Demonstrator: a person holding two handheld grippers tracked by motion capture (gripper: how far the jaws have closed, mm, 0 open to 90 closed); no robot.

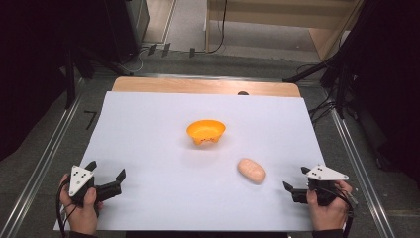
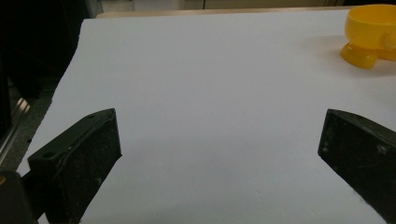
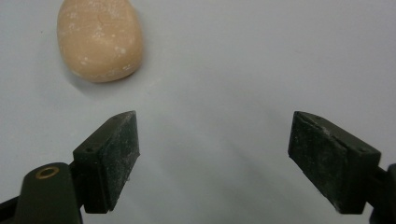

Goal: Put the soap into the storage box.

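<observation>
An orange bowl (image 1: 205, 131) stands near the middle of the white sheet (image 1: 148, 148); it also appears at the top right of the left gripper view (image 2: 371, 32). A tan oval bread roll (image 1: 251, 170) lies to the bowl's front right, and sits at the upper left of the right gripper view (image 3: 99, 38). My left gripper (image 1: 106, 171) rests open at the front left, with nothing between its jaws (image 2: 219, 154). My right gripper (image 1: 296, 178) is open at the front right, a short way right of the roll, its jaws empty (image 3: 215, 158).
The wooden table edge (image 1: 205, 85) shows beyond the sheet's far side. Metal rails (image 1: 47, 158) run along both sides of the table. Dark stands and cables (image 1: 337, 84) sit at the back right.
</observation>
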